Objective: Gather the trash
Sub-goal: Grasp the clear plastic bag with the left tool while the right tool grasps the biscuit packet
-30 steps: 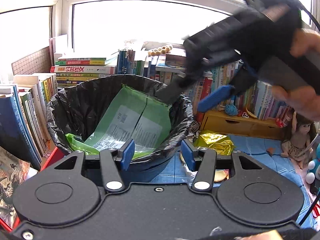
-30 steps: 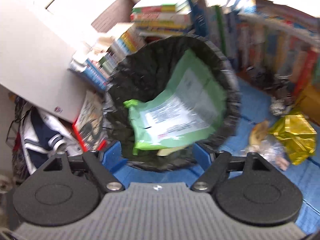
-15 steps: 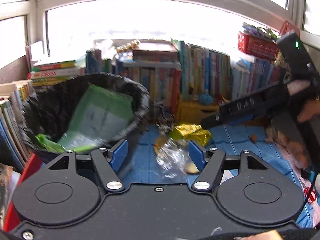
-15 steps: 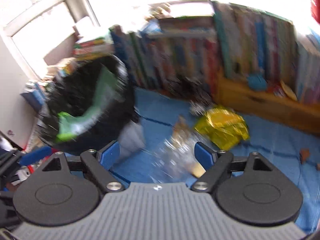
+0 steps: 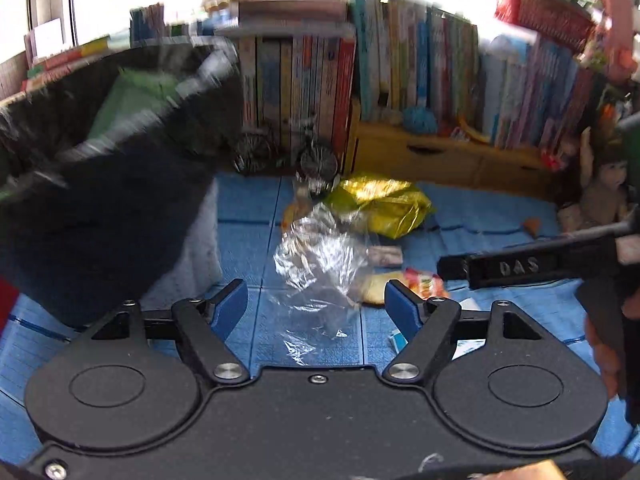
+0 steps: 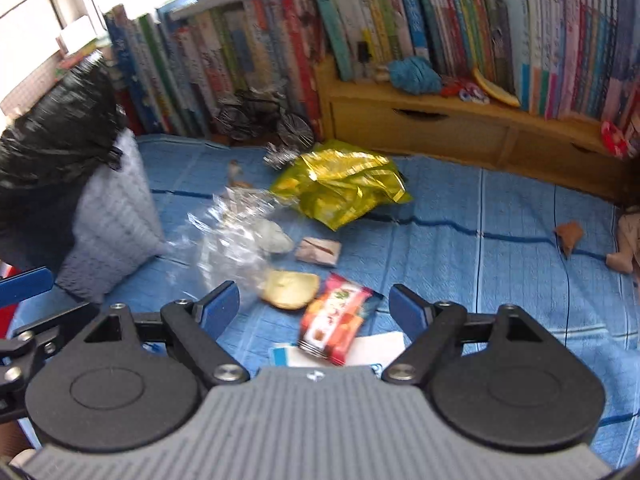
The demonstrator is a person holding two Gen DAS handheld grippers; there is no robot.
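Observation:
Trash lies on the blue mat: a crumpled clear plastic bag (image 5: 320, 264) (image 6: 232, 236), a gold foil bag (image 5: 380, 204) (image 6: 340, 188), a red snack packet (image 6: 336, 322) (image 5: 424, 284), a pale round bread piece (image 6: 290, 289) and a small brown wrapper (image 6: 318, 251). The bin with its black liner (image 5: 92, 168) (image 6: 52, 148) stands at the left, a green mailer (image 5: 132, 96) inside it. My left gripper (image 5: 316, 308) is open just above the clear bag. My right gripper (image 6: 314, 306) is open over the red packet and holds nothing. The right gripper's body shows at the right edge of the left wrist view.
Rows of books (image 6: 400, 32) and a wooden drawer unit (image 6: 460, 132) back the mat. Small wire bicycle models (image 6: 272, 120) stand by the books. A doll (image 5: 604, 188) sits at the right. White paper (image 6: 376, 350) lies under the red packet. A brown scrap (image 6: 568, 234) lies on the mat.
Both grippers have swung from the bin rightward and down toward the trash on the mat. The bin has slid to the left edge of both views. Both stay open and empty.

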